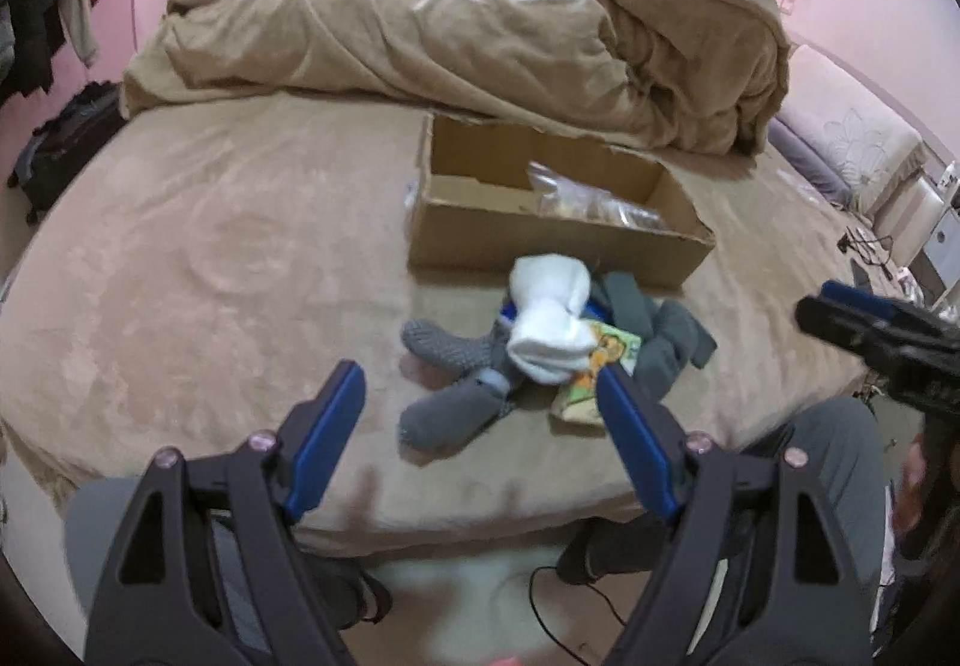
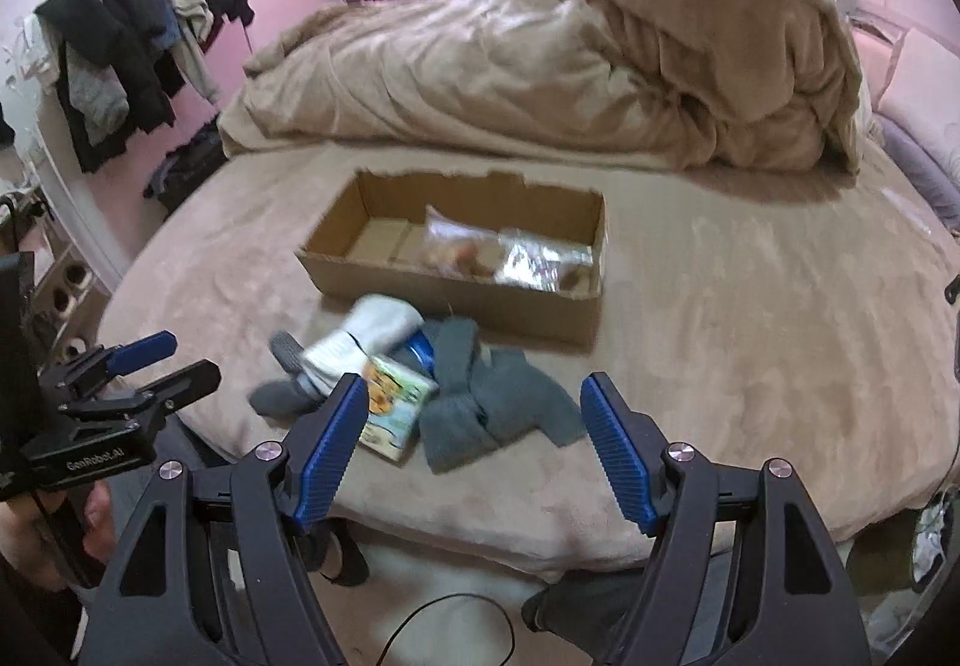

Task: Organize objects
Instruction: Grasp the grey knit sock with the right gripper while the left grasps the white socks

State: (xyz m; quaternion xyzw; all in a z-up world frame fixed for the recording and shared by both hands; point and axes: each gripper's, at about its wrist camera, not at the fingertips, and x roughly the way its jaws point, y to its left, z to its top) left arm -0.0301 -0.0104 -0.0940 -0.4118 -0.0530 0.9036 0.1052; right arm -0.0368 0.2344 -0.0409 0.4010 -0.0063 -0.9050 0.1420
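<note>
A pile of socks is seen on the bed (image 1: 210,246), just in front of a cardboard box (image 1: 540,240); a white sock (image 1: 549,327) lies on top of grey socks (image 1: 447,414), with a small printed packet (image 1: 606,360) tucked beneath; clear bags (image 2: 510,252) are held inside the box; the left gripper (image 1: 480,396) and the right gripper (image 2: 474,408) are both held above the near edge of the bed, jaws wide apart, nothing clamped; a rumpled blanket (image 1: 480,36) is heaped behind the box.
</note>
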